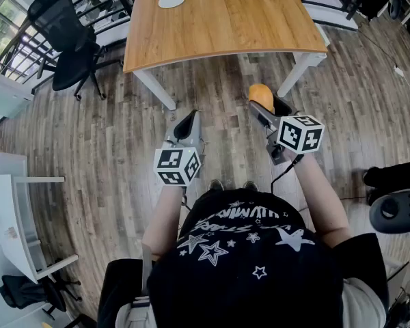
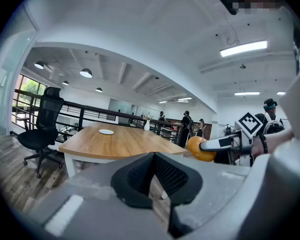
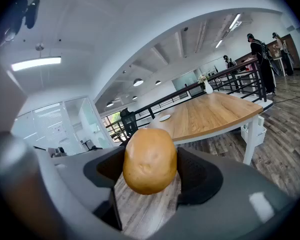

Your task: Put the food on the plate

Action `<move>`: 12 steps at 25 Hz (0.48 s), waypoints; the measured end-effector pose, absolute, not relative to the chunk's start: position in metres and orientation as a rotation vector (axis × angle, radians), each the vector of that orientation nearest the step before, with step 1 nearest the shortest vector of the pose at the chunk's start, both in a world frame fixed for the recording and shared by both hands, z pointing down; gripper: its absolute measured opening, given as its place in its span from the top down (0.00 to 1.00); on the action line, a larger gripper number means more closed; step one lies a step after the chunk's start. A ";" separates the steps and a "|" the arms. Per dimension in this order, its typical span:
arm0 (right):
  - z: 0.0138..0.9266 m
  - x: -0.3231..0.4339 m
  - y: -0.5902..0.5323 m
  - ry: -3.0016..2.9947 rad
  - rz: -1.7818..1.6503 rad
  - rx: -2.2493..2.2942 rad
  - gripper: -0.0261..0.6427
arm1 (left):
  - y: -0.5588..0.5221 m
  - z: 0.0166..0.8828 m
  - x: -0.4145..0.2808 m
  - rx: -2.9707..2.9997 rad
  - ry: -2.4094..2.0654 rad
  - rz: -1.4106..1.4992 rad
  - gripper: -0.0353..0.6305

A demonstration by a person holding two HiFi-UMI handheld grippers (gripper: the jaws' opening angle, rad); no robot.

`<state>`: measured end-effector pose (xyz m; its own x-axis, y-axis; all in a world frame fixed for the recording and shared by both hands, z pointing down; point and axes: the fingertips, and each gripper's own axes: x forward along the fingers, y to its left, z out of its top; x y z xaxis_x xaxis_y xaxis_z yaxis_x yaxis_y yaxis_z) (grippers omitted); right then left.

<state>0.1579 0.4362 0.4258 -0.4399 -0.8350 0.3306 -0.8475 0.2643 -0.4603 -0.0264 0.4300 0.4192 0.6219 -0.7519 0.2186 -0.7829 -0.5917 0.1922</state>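
My right gripper (image 1: 263, 106) is shut on a tan potato (image 1: 261, 95), which is pressed between the two dark pads (image 3: 197, 176) and fills the middle of the right gripper view (image 3: 150, 160). It is held up in the air over the wood floor, short of the table's near edge. A small white plate (image 1: 171, 0) lies on the far part of the wooden table (image 1: 219, 33). The plate also shows small in both gripper views (image 2: 106, 131) (image 3: 164, 117). My left gripper (image 1: 186, 124) hangs beside the right one, jaws together with nothing in them (image 2: 152, 160). The potato (image 2: 200, 149) shows at its right.
A black office chair (image 1: 68, 43) stands left of the table, by a dark railing (image 2: 90, 115). A white vase (image 3: 208, 88) sits on the table's far end. Several people (image 2: 185, 126) stand beyond it. White desks (image 1: 14, 210) line the left, and another chair (image 1: 396, 207) is at the right.
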 end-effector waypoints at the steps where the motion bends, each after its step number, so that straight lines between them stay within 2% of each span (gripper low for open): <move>1: 0.426 0.158 0.436 -2.479 0.930 1.653 0.47 | 0.429 0.419 -0.027 2.576 -1.251 0.166 0.94; 12: 0.439 0.144 0.444 -2.448 0.958 1.637 0.47 | 0.436 0.433 -0.039 2.551 -1.229 0.191 0.94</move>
<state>0.1435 0.4444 0.4394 -0.4402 -0.8215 0.3624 -0.8493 0.2501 -0.4649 -0.0387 0.4357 0.4326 0.6246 -0.7407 0.2477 -0.7809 -0.5876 0.2120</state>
